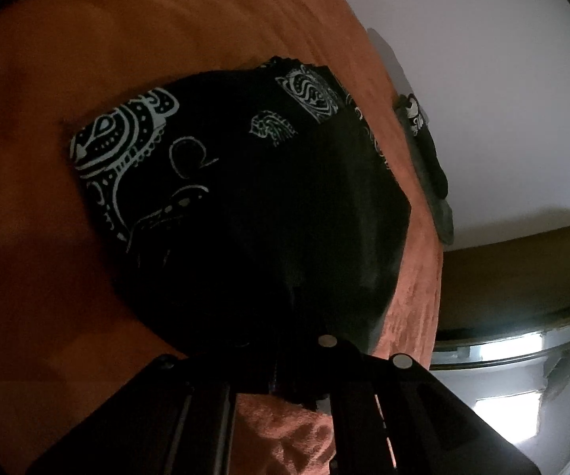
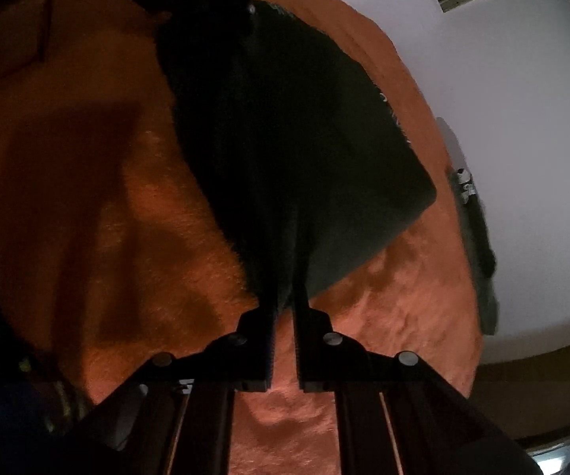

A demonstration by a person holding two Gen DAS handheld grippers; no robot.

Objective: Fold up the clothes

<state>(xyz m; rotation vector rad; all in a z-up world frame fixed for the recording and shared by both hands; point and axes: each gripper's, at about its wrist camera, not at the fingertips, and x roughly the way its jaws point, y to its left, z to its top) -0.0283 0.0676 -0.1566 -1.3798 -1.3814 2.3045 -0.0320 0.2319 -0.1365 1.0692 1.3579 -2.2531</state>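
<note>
Fingers of both grippers, left (image 1: 304, 356) and right (image 2: 285, 297), clamp the black paisley garment (image 1: 205, 182); no writing legible.

orange blanket (image 1: 86, 59), white wall (image 1: 483, 39)

Left claw (image 1: 285, 360) grips black paisley garment (image 1: 221, 182) over orange blanket (image 1: 86, 59).

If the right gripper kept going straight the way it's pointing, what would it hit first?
The black garment. The right gripper already appears closed on its near edge, so it would push into that cloth, with the orange bedcover beneath.
</note>
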